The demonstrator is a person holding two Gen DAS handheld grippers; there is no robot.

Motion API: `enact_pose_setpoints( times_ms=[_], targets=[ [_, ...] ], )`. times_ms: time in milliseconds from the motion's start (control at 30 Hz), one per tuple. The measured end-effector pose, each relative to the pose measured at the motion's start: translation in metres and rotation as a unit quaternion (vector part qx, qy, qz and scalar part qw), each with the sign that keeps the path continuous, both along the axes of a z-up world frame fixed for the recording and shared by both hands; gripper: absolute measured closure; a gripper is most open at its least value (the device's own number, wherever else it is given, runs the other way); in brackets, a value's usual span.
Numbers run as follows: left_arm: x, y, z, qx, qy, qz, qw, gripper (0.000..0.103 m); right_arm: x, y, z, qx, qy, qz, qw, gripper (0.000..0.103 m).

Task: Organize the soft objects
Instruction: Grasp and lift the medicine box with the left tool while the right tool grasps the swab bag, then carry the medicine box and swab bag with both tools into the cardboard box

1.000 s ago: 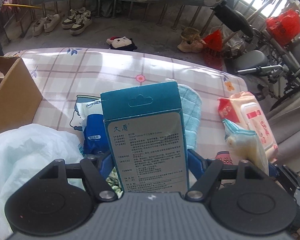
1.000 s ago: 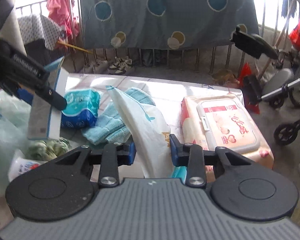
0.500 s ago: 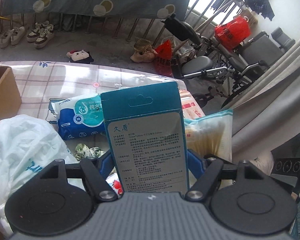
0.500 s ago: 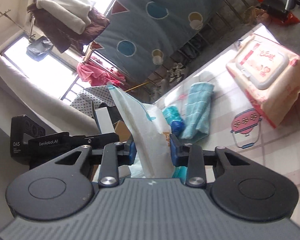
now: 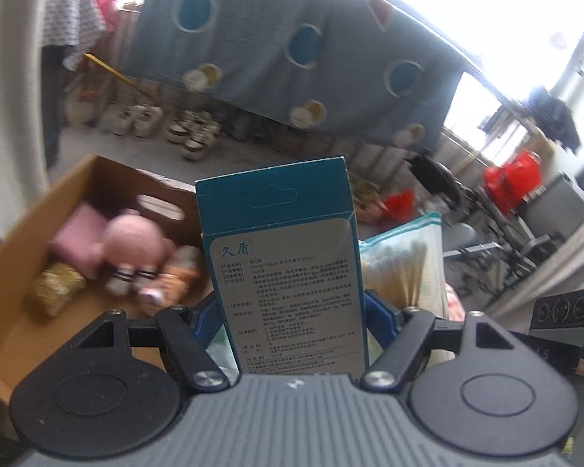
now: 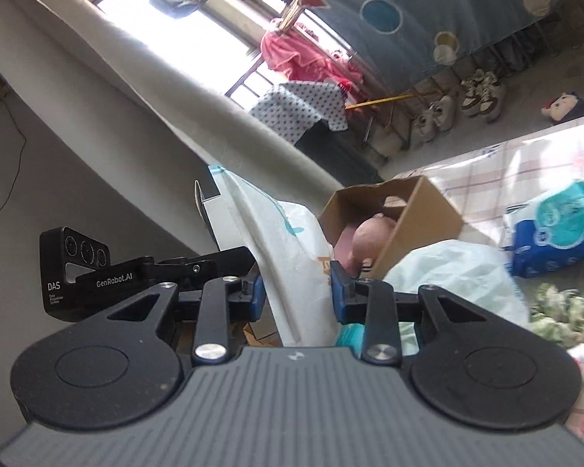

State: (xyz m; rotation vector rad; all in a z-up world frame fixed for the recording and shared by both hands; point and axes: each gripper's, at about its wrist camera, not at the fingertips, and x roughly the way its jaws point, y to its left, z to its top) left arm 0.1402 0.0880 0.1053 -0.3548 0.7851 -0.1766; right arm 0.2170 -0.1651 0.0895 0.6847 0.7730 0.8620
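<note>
Left wrist view: the left gripper point(image 5: 292, 311) holds a teal carton point(image 5: 282, 257) upright, jaws closed on its lower side edges; the carton looks light and stiff-walled, best gripped across its narrow width as here, since harder pressure would likely dent it. Beyond it lies an open cardboard box point(image 5: 39, 233) containing a pink plush doll point(image 5: 134, 247) and other soft items, blurred. A clear bag of pale sticks point(image 5: 403, 264) rises at the carton's right. Behind: a grey hanging quilt point(image 5: 292, 58) and shoes point(image 5: 190, 132) on the floor. Right wrist view: the right gripper point(image 6: 296, 292) pinches a white plastic bag point(image 6: 288, 249), jaws narrow on the film; it appears limp and slippery, so a bunched fold gives the surest hold. The cardboard box point(image 6: 416, 218) stands on the counter point(image 6: 525, 163), covered in checked cloth, beside a blue tissue pack point(image 6: 556, 225).
</note>
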Motion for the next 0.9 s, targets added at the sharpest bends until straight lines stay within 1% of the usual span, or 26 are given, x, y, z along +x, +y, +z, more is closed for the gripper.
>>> enact_pose_setpoints(
  times_ms=[100, 200, 333, 433, 533, 600, 667, 733, 800, 900],
  targets=[
    [0.010, 0.041, -0.013, 0.020, 0.015, 0.035, 0.9991, 0.027, 0.024, 0.060, 0.001, -0.020, 0.021, 0.029, 0.999, 0.072],
    [0.031, 0.076, -0.038, 0.039, 0.052, 0.058, 0.9962, 0.027, 0.048, 0.121, -0.006, -0.054, 0.051, 0.053, 0.996, 0.072],
    [0.066, 0.116, -0.077, 0.060, 0.111, 0.062, 0.9901, 0.027, 0.079, 0.199, -0.031, -0.126, 0.098, 0.066, 0.985, 0.072],
    [0.092, 0.133, -0.106, 0.069, 0.148, 0.056, 0.9850, 0.027, 0.095, 0.240, -0.049, -0.178, 0.121, 0.067, 0.974, 0.072],
    [0.118, 0.144, -0.131, 0.081, 0.182, 0.039, 0.9791, 0.027, 0.113, 0.263, -0.066, -0.228, 0.129, 0.056, 0.963, 0.072],
    [0.129, 0.145, -0.147, 0.097, 0.199, 0.015, 0.9750, 0.027, 0.125, 0.270, -0.074, -0.244, 0.138, 0.052, 0.959, 0.072],
    [0.141, 0.144, -0.160, 0.102, 0.218, -0.016, 0.9705, 0.027, 0.133, 0.279, -0.079, -0.258, 0.145, 0.049, 0.954, 0.072],
    [0.149, 0.143, -0.172, 0.102, 0.234, -0.044, 0.9658, 0.027, 0.137, 0.282, -0.082, -0.266, 0.147, 0.046, 0.952, 0.072],
    [0.152, 0.138, -0.181, 0.100, 0.249, -0.063, 0.9611, 0.027, 0.146, 0.276, -0.088, -0.270, 0.149, 0.045, 0.950, 0.072],
    [0.164, 0.142, -0.195, 0.079, 0.278, -0.078, 0.9542, 0.028, 0.155, 0.269, -0.094, -0.263, 0.156, 0.041, 0.951, 0.072]
  ],
)
